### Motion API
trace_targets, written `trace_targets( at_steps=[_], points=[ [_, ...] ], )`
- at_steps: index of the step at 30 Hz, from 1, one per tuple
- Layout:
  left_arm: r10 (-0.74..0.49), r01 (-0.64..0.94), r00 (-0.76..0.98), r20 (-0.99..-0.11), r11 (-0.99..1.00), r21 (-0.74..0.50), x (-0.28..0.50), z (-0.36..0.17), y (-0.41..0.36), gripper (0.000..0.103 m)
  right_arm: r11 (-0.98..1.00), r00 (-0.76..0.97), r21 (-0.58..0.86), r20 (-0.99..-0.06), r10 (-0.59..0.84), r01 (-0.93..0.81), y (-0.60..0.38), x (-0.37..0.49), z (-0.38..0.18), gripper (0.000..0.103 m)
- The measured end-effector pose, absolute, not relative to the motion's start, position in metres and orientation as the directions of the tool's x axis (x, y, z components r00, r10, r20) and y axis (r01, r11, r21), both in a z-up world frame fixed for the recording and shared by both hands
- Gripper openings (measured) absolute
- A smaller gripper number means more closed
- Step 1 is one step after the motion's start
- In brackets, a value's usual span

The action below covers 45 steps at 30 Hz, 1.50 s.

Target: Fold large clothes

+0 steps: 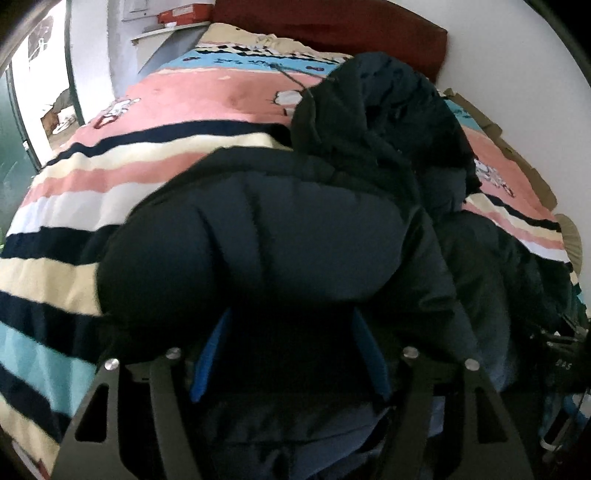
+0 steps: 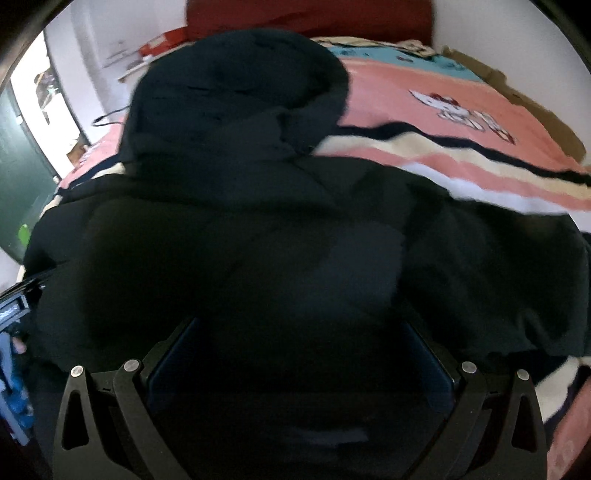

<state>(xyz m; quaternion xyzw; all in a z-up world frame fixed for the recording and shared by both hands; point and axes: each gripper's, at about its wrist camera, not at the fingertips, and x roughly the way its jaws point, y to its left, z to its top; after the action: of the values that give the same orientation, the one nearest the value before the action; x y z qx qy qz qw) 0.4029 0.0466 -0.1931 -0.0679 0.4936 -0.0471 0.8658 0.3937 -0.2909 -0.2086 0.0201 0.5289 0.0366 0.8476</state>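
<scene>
A big dark navy puffer jacket (image 1: 258, 236) with a hood (image 1: 376, 107) lies on a striped bedspread (image 1: 110, 158). It also fills the right wrist view (image 2: 236, 229), hood (image 2: 236, 74) at the far end. My left gripper (image 1: 291, 332) has its blue fingers (image 1: 207, 362) spread around a puffy fold of the jacket; the tips are buried in cloth. My right gripper (image 2: 301, 339) has its fingers (image 2: 428, 362) wide apart with jacket fabric between them, the tips hidden in the dark cloth.
The bedspread (image 2: 461, 122) has pink, cream, navy and blue stripes with cartoon prints. A dark red headboard (image 1: 332, 22) stands at the far end. A shelf with a red box (image 1: 177, 14) is at the back left. The right gripper's body (image 1: 561, 365) shows at the left view's right edge.
</scene>
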Motion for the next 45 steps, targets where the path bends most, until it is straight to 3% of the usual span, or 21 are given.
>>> trace_targets(
  at_steps=[4, 8, 14, 18, 27, 36, 45],
  points=[
    [-0.130, 0.021, 0.564, -0.816, 0.990, -0.143, 0.391, -0.169, 0.039, 0.065, 0.999, 0.454, 0.013, -0.890, 0.025, -0.031, -0.300, 0.389, -0.194, 0.102],
    [-0.165, 0.072, 0.582, -0.796, 0.986, -0.151, 0.387, -0.158, 0.020, 0.065, 0.997, 0.505, 0.036, -0.860, 0.066, -0.069, -0.292, 0.384, -0.170, 0.102],
    [-0.136, 0.104, 0.547, -0.826, 0.990, -0.094, 0.387, -0.191, -0.003, 0.065, 0.990, 0.482, 0.055, -0.869, 0.112, -0.130, -0.270, 0.385, -0.190, 0.102],
    [-0.136, 0.098, 0.534, -0.835, 0.990, -0.099, 0.389, -0.193, -0.003, 0.065, 0.991, 0.426, 0.116, -0.895, 0.132, -0.065, -0.289, 0.389, -0.217, 0.102],
    [-0.128, 0.072, 0.546, -0.828, 0.992, -0.106, 0.359, -0.168, -0.003, 0.065, 0.994, 0.499, 0.113, -0.861, 0.098, -0.001, -0.340, 0.358, -0.179, 0.102],
    [-0.134, 0.024, 0.578, -0.805, 0.989, -0.147, 0.325, -0.142, 0.003, 0.065, 0.982, 0.549, 0.049, -0.834, -0.059, 0.180, -0.460, 0.319, -0.151, 0.102],
    [-0.149, 0.012, 0.578, -0.802, 0.985, -0.174, 0.314, -0.139, -0.005, 0.065, 0.850, 0.483, -0.054, -0.803, -0.349, 0.524, -0.637, 0.310, -0.138, 0.102]
  ],
)
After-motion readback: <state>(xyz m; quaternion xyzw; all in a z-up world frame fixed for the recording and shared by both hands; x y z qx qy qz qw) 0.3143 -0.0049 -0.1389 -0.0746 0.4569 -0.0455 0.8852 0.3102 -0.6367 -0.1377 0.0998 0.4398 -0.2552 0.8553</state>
